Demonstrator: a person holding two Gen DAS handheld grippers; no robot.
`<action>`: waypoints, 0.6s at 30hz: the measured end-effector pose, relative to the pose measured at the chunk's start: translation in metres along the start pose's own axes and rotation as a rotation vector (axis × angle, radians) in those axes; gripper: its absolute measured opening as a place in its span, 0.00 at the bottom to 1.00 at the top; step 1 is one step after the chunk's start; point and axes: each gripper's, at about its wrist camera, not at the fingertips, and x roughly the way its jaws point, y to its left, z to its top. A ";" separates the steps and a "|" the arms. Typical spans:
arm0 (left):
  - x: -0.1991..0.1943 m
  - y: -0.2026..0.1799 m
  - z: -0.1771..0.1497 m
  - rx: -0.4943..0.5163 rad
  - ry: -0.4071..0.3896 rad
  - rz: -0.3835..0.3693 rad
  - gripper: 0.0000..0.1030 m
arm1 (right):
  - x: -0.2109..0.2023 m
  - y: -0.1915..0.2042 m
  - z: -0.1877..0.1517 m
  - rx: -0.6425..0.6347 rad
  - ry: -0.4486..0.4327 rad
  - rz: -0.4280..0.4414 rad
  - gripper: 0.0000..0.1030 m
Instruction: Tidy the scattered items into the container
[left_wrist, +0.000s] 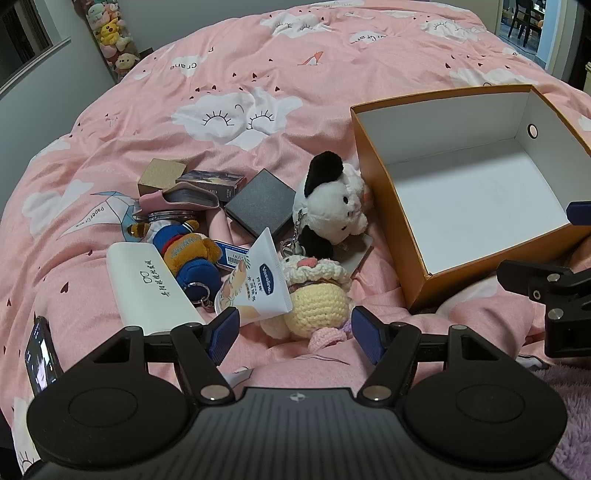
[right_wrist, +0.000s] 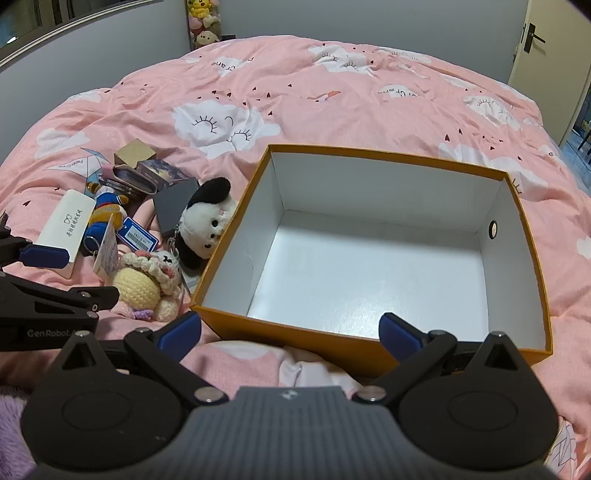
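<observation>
An orange cardboard box (left_wrist: 384, 192) with a white inside stands open and empty on the pink bed; it also shows in the right wrist view (right_wrist: 236, 210). Left of it lies a pile: a black-and-white plush dog (left_wrist: 332, 199), a yellow crocheted doll (left_wrist: 317, 295), a Vaseline tube (left_wrist: 258, 284), a white case (left_wrist: 151, 288), a blue-and-brown plush keychain (left_wrist: 188, 254), a dark grey box (left_wrist: 262, 206). My left gripper (left_wrist: 293, 334) is open, just in front of the crocheted doll. My right gripper (right_wrist: 290, 334) is open at the box's near wall.
A cork-coloured cube (left_wrist: 162, 175), a card box (left_wrist: 214, 182) and a pink wallet (left_wrist: 181, 199) lie at the back of the pile. A phone (left_wrist: 40, 354) lies at the left. The pink quilt (left_wrist: 258, 74) stretches beyond. Purple fleece (left_wrist: 569, 391) is at the right.
</observation>
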 end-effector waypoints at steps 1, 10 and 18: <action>0.000 0.000 0.000 0.000 0.000 0.000 0.77 | 0.000 0.000 0.000 0.000 0.000 0.000 1.00; -0.001 0.000 0.001 0.003 -0.001 0.002 0.77 | 0.001 0.000 -0.001 0.001 0.003 0.001 1.00; -0.004 0.000 0.003 0.003 -0.017 -0.005 0.77 | 0.004 -0.001 -0.001 0.007 0.010 0.020 1.00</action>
